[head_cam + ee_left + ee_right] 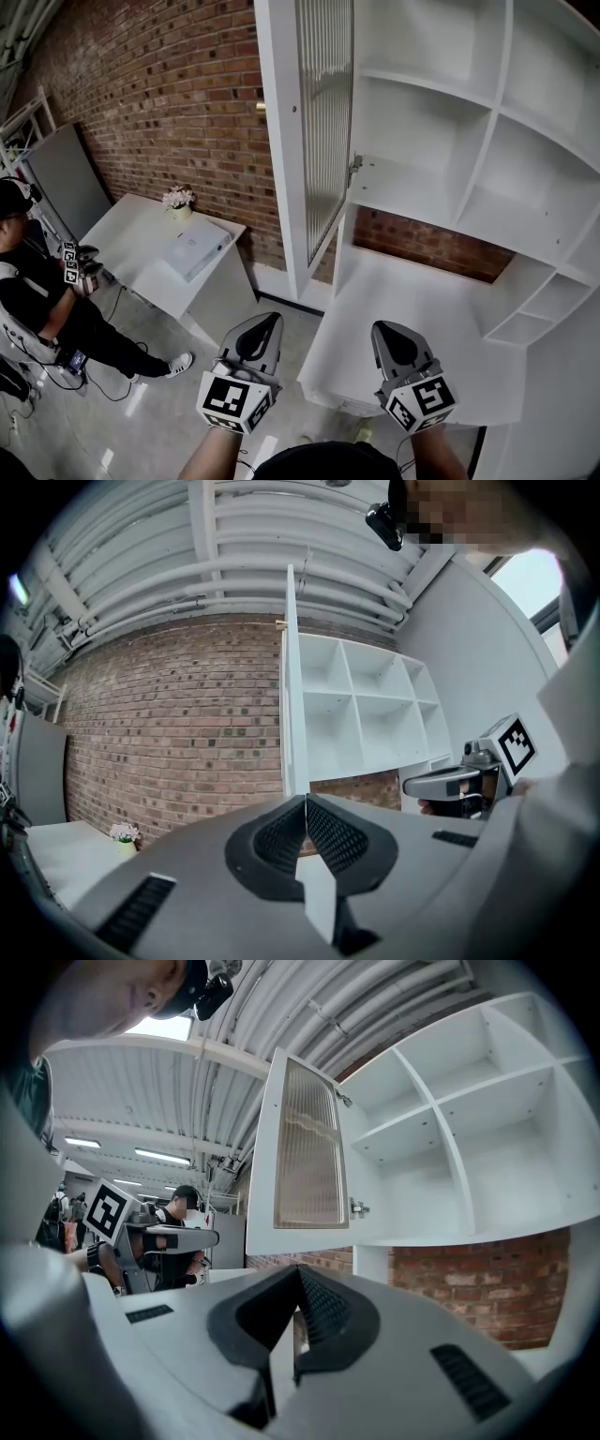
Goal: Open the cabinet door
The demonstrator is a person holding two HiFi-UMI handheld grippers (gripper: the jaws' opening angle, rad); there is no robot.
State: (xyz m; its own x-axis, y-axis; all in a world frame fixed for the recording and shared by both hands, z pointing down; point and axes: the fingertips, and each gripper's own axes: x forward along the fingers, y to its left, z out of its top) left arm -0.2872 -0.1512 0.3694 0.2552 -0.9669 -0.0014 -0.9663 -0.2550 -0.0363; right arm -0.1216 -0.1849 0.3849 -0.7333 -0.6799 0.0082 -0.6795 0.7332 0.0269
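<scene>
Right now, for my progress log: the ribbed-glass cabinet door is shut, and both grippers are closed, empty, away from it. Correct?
No: the cabinet door stands open, swung out from the shelves, as the head view shows. The rest holds: left gripper and right gripper are closed, empty, away from it.

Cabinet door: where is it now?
Head view, upper centre: the cabinet door stands swung open, hinged on the left side of the white shelf unit, with the brick wall to its left.
</scene>
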